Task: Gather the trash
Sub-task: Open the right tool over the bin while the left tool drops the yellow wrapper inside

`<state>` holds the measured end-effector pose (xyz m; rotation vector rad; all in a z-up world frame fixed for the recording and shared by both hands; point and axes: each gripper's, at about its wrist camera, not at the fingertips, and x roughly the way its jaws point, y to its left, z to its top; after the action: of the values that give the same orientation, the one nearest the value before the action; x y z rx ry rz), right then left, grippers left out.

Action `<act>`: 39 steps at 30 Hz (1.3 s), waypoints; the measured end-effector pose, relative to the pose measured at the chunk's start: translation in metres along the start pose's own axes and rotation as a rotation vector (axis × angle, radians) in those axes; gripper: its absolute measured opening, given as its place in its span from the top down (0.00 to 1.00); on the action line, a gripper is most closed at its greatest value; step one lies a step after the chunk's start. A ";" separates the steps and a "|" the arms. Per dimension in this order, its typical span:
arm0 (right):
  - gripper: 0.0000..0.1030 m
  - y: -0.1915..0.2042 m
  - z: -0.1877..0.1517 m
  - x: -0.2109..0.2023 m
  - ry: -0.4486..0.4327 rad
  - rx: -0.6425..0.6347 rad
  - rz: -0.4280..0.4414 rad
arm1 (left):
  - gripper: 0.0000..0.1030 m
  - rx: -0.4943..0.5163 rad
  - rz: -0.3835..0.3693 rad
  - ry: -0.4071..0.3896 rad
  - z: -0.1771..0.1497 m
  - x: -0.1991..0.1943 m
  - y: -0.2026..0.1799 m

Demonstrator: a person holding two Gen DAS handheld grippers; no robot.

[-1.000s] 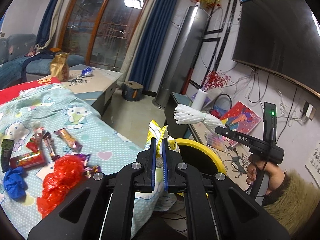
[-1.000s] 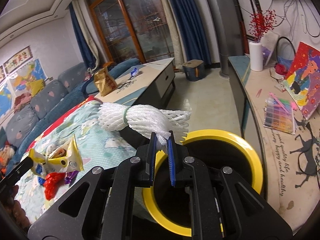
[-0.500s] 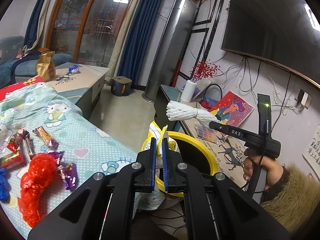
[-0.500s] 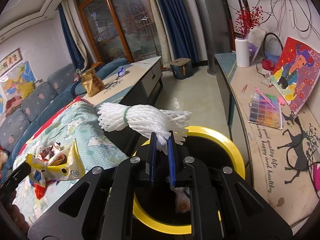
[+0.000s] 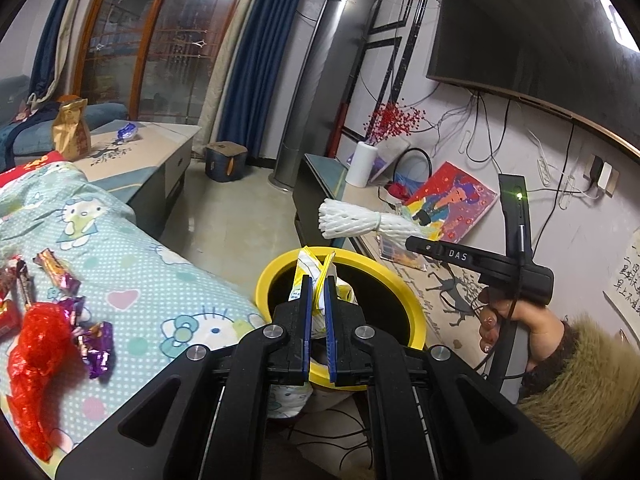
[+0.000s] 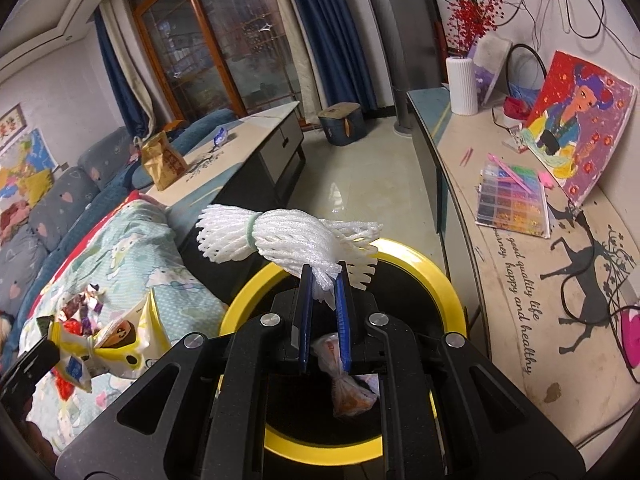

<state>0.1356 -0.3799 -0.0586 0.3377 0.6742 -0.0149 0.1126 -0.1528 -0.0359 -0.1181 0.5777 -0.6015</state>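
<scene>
My left gripper (image 5: 318, 284) is shut on a yellow snack bag (image 5: 316, 276), holding it over the near rim of the yellow-rimmed black bin (image 5: 384, 272). In the right wrist view the same snack bag (image 6: 116, 344) hangs at the lower left. My right gripper (image 6: 323, 276) is shut on a white foam net (image 6: 280, 236) above the bin (image 6: 440, 284), where a crumpled wrapper (image 6: 344, 384) lies inside. From the left wrist view the foam net (image 5: 356, 220) sticks out of the right gripper's fingers (image 5: 432, 246), held by a hand (image 5: 516, 316) in a furry sleeve.
A red plastic bag (image 5: 36, 356) and several candy wrappers (image 5: 56, 272) lie on the patterned blanket (image 5: 132, 280) at left. A long cabinet (image 6: 500, 248) with a bead box and a painting runs along the right. A low table (image 5: 136, 152) with a brown bag stands behind.
Both grippers have come closer to the bin and sunk a little. The bin now fills more of both views, and the snack bag and foam net hang over its rim.
</scene>
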 end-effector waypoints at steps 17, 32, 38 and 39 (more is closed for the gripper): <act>0.93 -0.021 -0.008 0.015 0.049 0.044 -0.021 | 0.94 0.026 -0.050 0.105 -0.020 0.059 -0.020; 0.48 -0.024 -0.020 0.034 0.148 0.044 -0.066 | 0.31 0.011 -0.050 0.151 -0.035 0.095 -0.010; 0.42 -0.018 -0.022 0.033 0.131 0.024 -0.073 | 0.07 0.025 0.020 0.111 -0.031 0.074 -0.006; 0.39 -0.015 -0.022 0.032 0.122 0.015 -0.072 | 0.06 0.026 0.038 0.103 -0.028 0.071 -0.005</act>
<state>0.1453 -0.3848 -0.0987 0.3306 0.8074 -0.0686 0.1421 -0.1950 -0.0921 -0.0516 0.6700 -0.5808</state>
